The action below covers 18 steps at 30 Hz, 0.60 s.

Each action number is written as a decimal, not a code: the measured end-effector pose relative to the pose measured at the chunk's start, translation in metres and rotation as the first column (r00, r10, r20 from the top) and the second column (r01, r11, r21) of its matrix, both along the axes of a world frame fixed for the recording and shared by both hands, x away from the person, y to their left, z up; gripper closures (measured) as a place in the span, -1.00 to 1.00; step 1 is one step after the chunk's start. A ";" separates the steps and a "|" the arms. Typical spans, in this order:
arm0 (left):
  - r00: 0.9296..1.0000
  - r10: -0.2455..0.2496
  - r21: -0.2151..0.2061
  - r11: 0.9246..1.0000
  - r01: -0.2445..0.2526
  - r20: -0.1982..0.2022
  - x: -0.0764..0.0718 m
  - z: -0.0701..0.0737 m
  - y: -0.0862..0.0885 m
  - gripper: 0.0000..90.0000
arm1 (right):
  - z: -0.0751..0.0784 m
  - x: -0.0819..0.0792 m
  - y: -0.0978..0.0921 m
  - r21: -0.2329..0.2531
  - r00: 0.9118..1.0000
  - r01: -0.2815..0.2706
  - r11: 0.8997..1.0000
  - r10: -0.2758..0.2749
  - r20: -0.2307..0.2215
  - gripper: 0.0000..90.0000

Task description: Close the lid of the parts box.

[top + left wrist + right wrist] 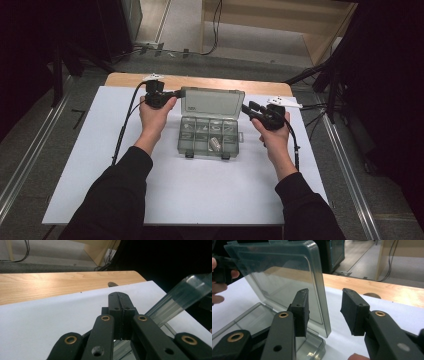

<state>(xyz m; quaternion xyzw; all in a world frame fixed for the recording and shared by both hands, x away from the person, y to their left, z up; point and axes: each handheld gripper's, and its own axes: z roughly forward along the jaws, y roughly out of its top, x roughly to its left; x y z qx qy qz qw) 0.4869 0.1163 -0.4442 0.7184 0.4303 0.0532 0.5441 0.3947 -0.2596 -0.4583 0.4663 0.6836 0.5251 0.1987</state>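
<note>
A clear grey compartment box [209, 136] sits open at the middle of the white table sheet, its lid [212, 102] standing upright. My left gripper [177, 93] is at the lid's upper left corner. In the left gripper view its jaws [120, 296] are shut together and the lid [180, 297] runs past on their right. My right gripper [248, 107] is at the lid's right edge. It is open [325, 293], with the lid's edge [322, 302] standing between its two pads, closer to the left pad [300, 312].
Small metal parts [216, 143] lie in the box's compartments. The white sheet [200, 190] covers most of the table, with a wooden strip [125, 80] bare at the back. Cables [122, 130] trail from both grippers. Dark stands flank the table.
</note>
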 end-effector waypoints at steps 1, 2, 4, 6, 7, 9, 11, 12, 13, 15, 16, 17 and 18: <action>1.000 -0.002 0.000 1.000 0.002 0.000 -0.001 0.000 0.000 0.99 | -0.001 -0.001 -0.001 -0.012 1.000 -0.003 1.000 0.003 -0.007 0.24; 1.000 -0.007 -0.002 1.000 0.007 0.000 -0.001 0.000 0.000 0.99 | -0.002 -0.001 -0.001 -0.025 1.000 -0.003 1.000 0.003 -0.008 0.24; 1.000 -0.017 -0.004 1.000 0.017 0.002 -0.002 0.000 -0.001 0.99 | -0.003 -0.002 -0.003 -0.027 1.000 -0.002 1.000 0.002 -0.009 0.25; 1.000 -0.024 -0.003 1.000 0.024 0.003 -0.004 0.001 -0.001 0.99 | -0.002 -0.001 -0.004 -0.026 1.000 0.004 1.000 -0.004 -0.006 0.33; 1.000 -0.026 -0.006 1.000 0.026 0.005 -0.005 0.001 -0.002 0.99 | -0.002 -0.001 -0.004 -0.027 1.000 0.015 1.000 -0.015 -0.007 0.38; 0.999 -0.032 -0.008 0.999 0.032 0.009 -0.006 0.001 -0.001 0.99 | -0.002 0.000 -0.005 -0.028 1.000 0.027 0.999 -0.027 -0.009 0.52; 0.999 -0.036 -0.009 0.999 0.036 0.013 -0.008 0.001 -0.001 0.99 | -0.002 0.000 -0.004 -0.035 0.999 0.043 0.998 -0.043 -0.021 0.62; 0.999 -0.042 -0.010 0.999 0.042 0.015 -0.008 0.001 0.000 0.99 | -0.002 0.001 -0.003 -0.037 0.999 0.045 0.998 -0.046 -0.022 0.66; 0.999 -0.046 -0.017 0.999 0.047 0.014 -0.009 0.001 0.000 0.99 | -0.002 0.002 -0.003 -0.032 0.998 0.049 0.998 -0.049 -0.024 0.71; 0.999 -0.053 -0.016 0.998 0.053 0.011 -0.011 0.001 0.000 0.99 | -0.002 0.002 -0.002 -0.020 0.998 0.060 0.998 -0.060 -0.029 0.80; 0.998 -0.056 -0.016 0.998 0.056 0.011 -0.012 0.000 0.000 0.99 | -0.001 0.002 -0.001 -0.008 0.997 0.063 0.998 -0.063 -0.033 0.84; 0.998 -0.060 -0.016 0.998 0.060 0.010 -0.013 0.000 0.000 0.99 | -0.001 0.003 0.000 0.003 0.997 0.063 0.998 -0.062 -0.034 0.87; 0.998 -0.065 -0.014 0.998 0.065 0.012 -0.014 0.001 0.000 0.99 | 0.000 0.003 0.000 0.008 0.997 0.062 0.998 -0.061 -0.038 0.93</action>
